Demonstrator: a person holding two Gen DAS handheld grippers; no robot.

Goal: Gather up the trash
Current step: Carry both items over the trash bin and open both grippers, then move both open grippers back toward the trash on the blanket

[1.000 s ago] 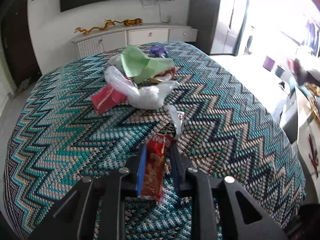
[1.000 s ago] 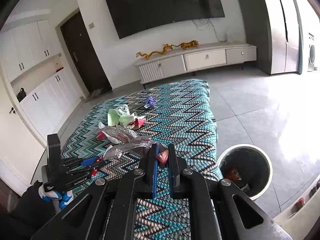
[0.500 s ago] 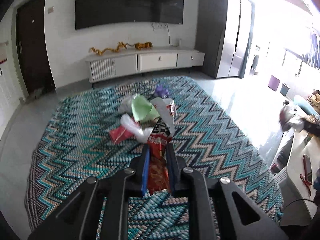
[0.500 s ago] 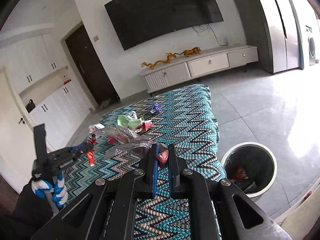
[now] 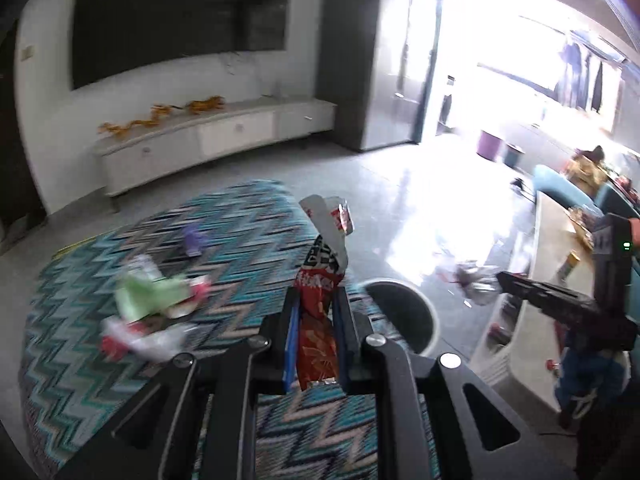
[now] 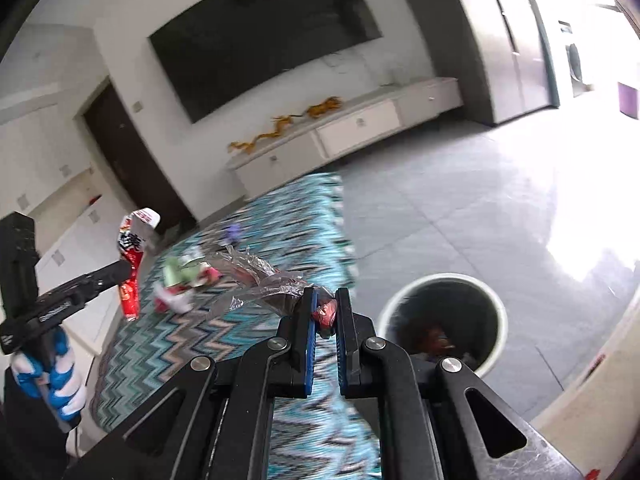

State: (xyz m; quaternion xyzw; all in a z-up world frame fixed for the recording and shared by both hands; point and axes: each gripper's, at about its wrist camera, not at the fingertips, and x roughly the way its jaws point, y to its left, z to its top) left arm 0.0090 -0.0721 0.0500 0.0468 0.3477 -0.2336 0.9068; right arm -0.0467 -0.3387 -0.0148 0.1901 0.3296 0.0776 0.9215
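Left gripper (image 5: 316, 320): pinching red snack wrapper (image 5: 318, 304), lifted clear for binning.
Right gripper (image 6: 325, 312): clamped on crumpled foil wrapper (image 6: 256, 280), probably headed for the bin (image 6: 442, 280).

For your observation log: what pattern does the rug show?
Teal, black and beige zigzags on the rug; clearest in the left wrist view.

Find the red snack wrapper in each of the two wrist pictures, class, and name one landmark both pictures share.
Left wrist view: the red snack wrapper stands at centre bottom, gripped in the left claw.
Right wrist view: the wrapper hangs at the far left, off the tip of that same claw.
Shared landmark: the round white bin on the floor beside the zigzag rug.
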